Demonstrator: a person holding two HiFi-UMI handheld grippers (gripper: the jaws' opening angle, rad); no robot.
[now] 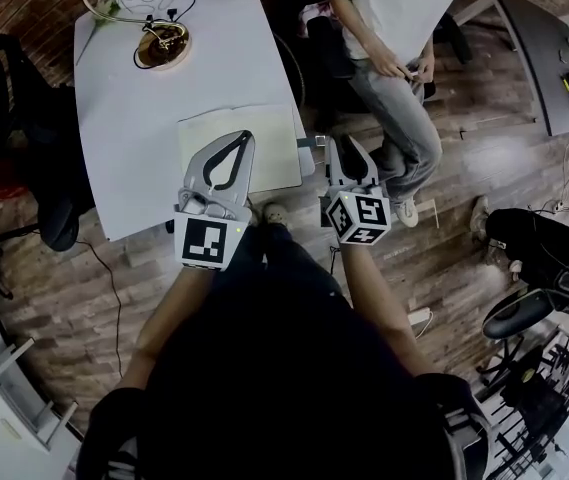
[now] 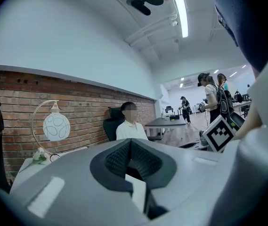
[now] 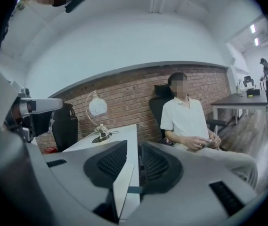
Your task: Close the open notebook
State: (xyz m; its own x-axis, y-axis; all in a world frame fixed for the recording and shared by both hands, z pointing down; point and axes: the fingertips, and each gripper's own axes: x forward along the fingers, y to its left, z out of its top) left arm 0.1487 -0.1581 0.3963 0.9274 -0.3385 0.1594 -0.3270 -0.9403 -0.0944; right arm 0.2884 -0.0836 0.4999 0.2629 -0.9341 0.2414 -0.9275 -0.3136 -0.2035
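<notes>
Head view: the open notebook [image 1: 274, 148] lies at the white table's [image 1: 134, 98] near edge, its left part hidden under the left gripper [image 1: 246, 138], whose fingertips meet on nothing. Just off the table's corner, the right gripper [image 1: 349, 143] holds its jaws narrowly apart, empty.

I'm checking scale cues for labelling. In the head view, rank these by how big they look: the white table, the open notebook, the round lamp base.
1. white table, by far the largest
2. open notebook, partly covered at its near edge
3. round lamp base, smallest
</notes>
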